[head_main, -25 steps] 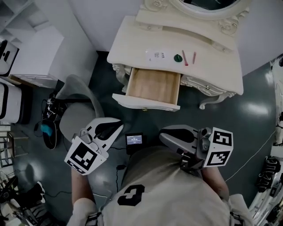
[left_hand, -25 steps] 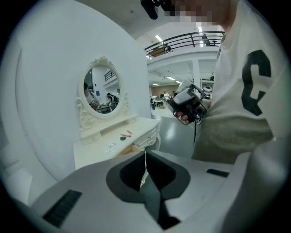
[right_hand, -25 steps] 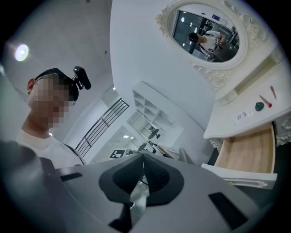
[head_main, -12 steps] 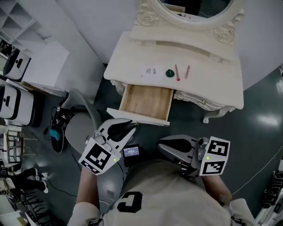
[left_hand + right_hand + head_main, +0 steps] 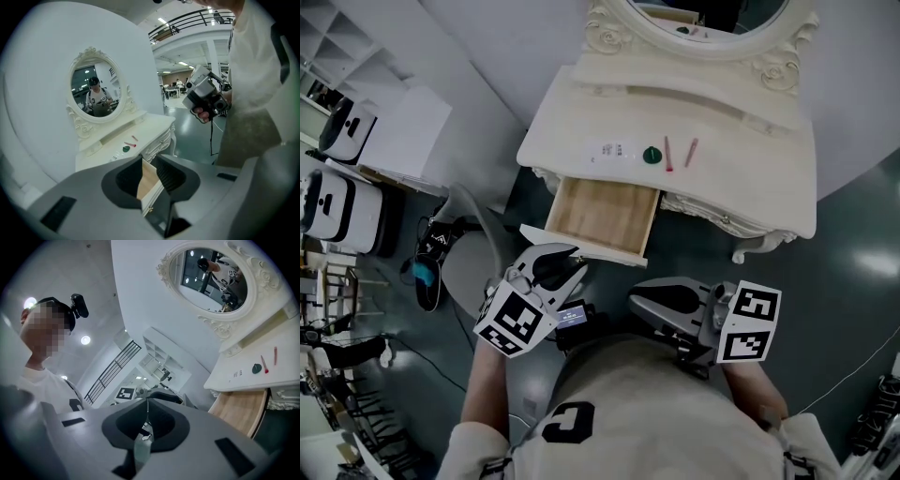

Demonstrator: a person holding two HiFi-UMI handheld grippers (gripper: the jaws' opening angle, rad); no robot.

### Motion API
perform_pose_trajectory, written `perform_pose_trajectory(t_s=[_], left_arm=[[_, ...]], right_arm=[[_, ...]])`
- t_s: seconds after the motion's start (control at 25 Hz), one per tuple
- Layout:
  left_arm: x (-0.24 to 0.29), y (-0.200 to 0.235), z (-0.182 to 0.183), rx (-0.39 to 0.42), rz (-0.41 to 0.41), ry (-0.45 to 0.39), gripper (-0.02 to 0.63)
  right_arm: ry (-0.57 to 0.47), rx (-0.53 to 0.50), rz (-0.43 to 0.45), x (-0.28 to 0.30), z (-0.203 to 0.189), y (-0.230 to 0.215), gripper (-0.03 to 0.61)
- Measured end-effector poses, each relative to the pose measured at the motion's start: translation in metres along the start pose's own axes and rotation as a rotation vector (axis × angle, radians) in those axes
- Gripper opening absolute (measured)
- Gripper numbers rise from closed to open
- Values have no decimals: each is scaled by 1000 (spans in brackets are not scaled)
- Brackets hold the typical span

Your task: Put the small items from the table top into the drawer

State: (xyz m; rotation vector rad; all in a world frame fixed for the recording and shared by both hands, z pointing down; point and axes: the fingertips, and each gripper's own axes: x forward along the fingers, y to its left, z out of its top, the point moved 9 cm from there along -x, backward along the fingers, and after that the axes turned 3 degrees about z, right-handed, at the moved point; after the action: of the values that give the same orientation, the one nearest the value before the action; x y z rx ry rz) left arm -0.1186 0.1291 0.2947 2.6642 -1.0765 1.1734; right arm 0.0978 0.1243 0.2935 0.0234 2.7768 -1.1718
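Note:
On the cream dressing table point(image 5: 769, 169) lie a white packet point(image 5: 609, 150), a green round piece point(image 5: 652, 155), a red stick point(image 5: 667, 155) and a pink stick point(image 5: 691, 152). Below them the wooden drawer point(image 5: 600, 216) stands pulled out and empty. My left gripper point(image 5: 572, 255) hovers just before the drawer's front left corner. Its jaws have just been opening, and they stand slightly open with nothing between them. In the left gripper view the drawer point(image 5: 149, 180) shows through the gap of that gripper point(image 5: 149, 161). My right gripper point(image 5: 634, 292) is shut and empty, short of the drawer; its own view point(image 5: 147, 404) shows the tips meeting.
An oval mirror point(image 5: 712, 19) rises behind the table. A grey chair point(image 5: 473, 253) and shoes point(image 5: 427, 267) sit left of the drawer. White shelving point(image 5: 403, 122) and cases point(image 5: 337, 197) fill the far left. A small screen point(image 5: 574, 316) hangs at the person's chest.
Both grippers have come closer to the open drawer, the left one now at its front corner. The left jaws have parted slightly. The table items have not moved.

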Motion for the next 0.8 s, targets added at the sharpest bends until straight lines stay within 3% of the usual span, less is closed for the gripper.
perform_pose_trajectory(t_s=[0.32,0.52,0.8], left_arm=[[45,11,-18,-26,-11,33,161],[77,40,-34,-46,26,37,229],[118,96,-49,-145,45,-19,281]], right_arm=[[11,33,14,0,-10,-4,31],[-14,41,-38,-3,-10,-7,31],[-22,40,-115,16,-2,-17,31]])
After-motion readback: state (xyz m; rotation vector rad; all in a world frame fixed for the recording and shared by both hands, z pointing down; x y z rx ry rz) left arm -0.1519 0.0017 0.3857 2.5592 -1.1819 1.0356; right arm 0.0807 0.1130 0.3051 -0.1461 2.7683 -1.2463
